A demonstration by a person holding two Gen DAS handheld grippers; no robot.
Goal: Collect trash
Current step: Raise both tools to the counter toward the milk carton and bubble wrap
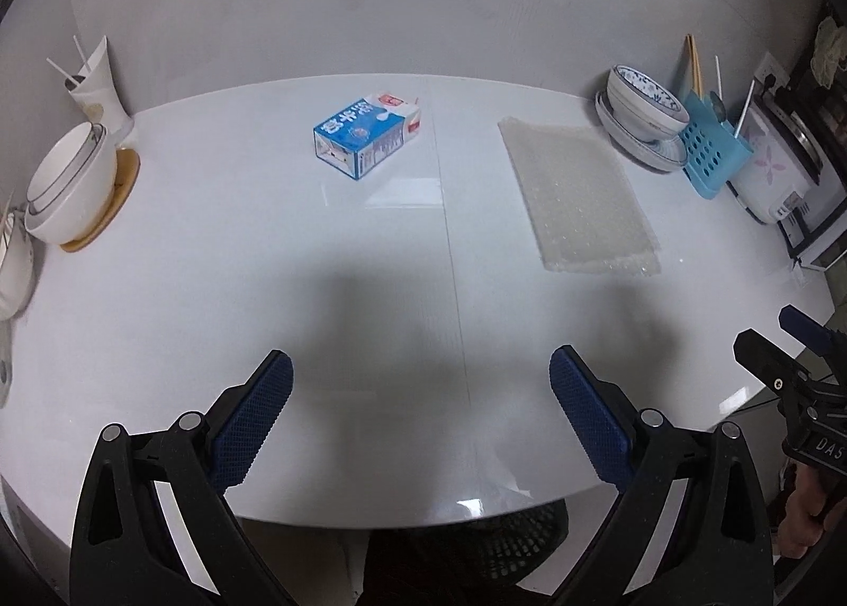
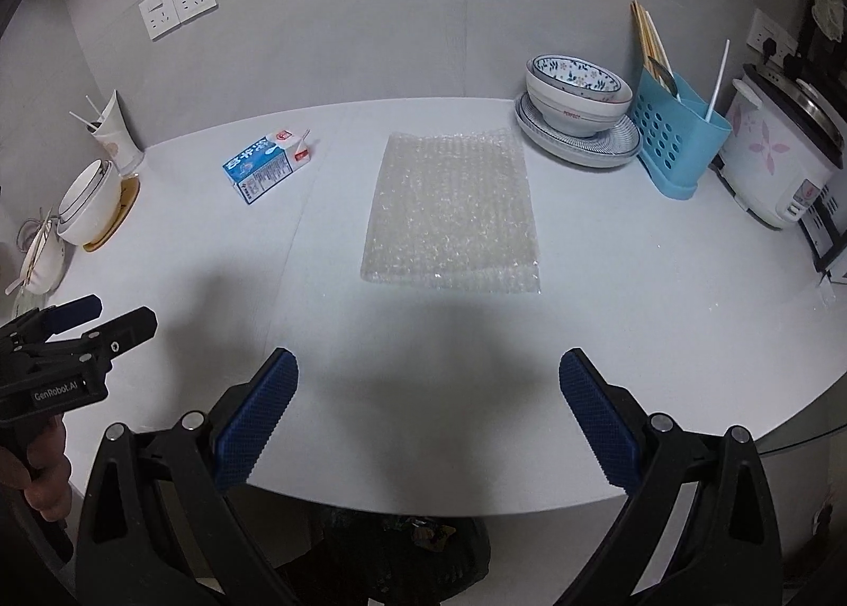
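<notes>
Your left tool (image 1: 421, 383) hangs over the near edge of the white table (image 1: 370, 288), jaws wide apart, nothing between them. Far left on the table: a paper cup with straws (image 1: 100, 82) at the wall, white bowls (image 1: 74, 182) tipped on a wooden coaster just in front of it. The milk carton (image 1: 365, 137) lies on its side left of centre, toward the back, well apart from both tools. The bubble wrap sheet (image 2: 450, 214) lies flat right of the carton, not touching it, straight ahead of your right tool (image 2: 429, 381). That tool's jaws are also spread wide and empty, over the near table edge. Right back: patterned bowl on a plate (image 2: 577, 103), blue utensil holder (image 2: 677, 135) with chopsticks just beside it, then a rice cooker (image 2: 778, 156) at the far right. A dark bin (image 2: 418, 553) sits below the table edge, under the right tool.
</notes>
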